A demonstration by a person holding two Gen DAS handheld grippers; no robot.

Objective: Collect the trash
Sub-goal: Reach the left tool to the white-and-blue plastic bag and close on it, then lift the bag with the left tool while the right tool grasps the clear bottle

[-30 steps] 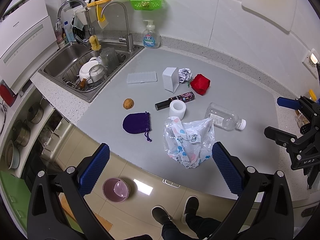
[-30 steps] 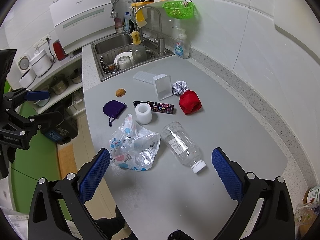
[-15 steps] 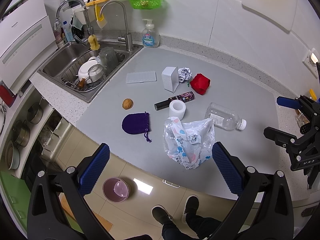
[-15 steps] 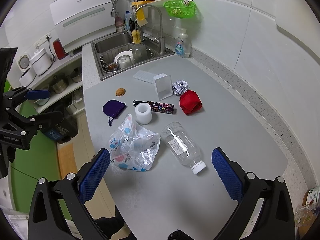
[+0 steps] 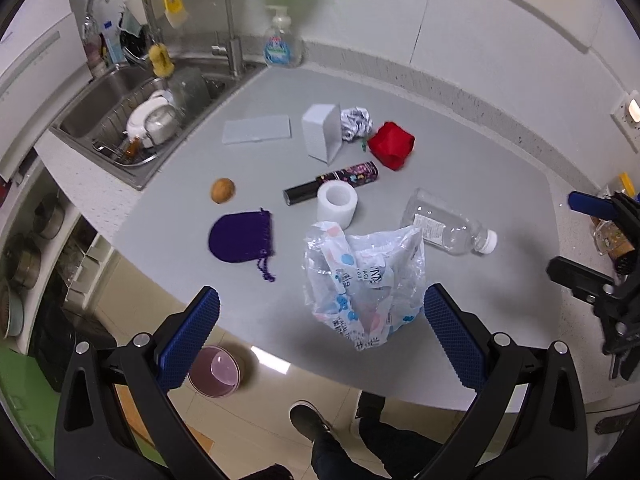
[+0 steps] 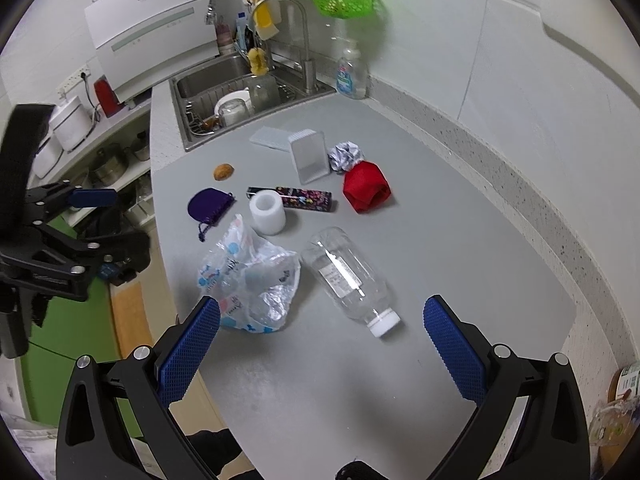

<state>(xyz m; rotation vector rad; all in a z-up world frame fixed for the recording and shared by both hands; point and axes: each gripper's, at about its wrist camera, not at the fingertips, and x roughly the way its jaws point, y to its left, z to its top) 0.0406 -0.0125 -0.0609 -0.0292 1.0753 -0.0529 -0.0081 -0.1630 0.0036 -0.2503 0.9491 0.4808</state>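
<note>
Trash being left scattered on tabletop [image 5: 480, 160], nothing gripped | plastic bag [image 5: 366, 276] being kept near front edge, judged as collection sack | left hand-held gripper [image 5: 320, 336] being held wide just above bag | right hand-held gripper [image 6: 322, 336] being held wide, empty bottle [image 6: 346, 276] lying just ahead.

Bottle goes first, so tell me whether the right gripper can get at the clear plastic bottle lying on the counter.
Probably yes. The right gripper hangs open above the clear plastic bottle, nothing lies between them, and only the crumpled plastic bag sits close beside it.
</note>
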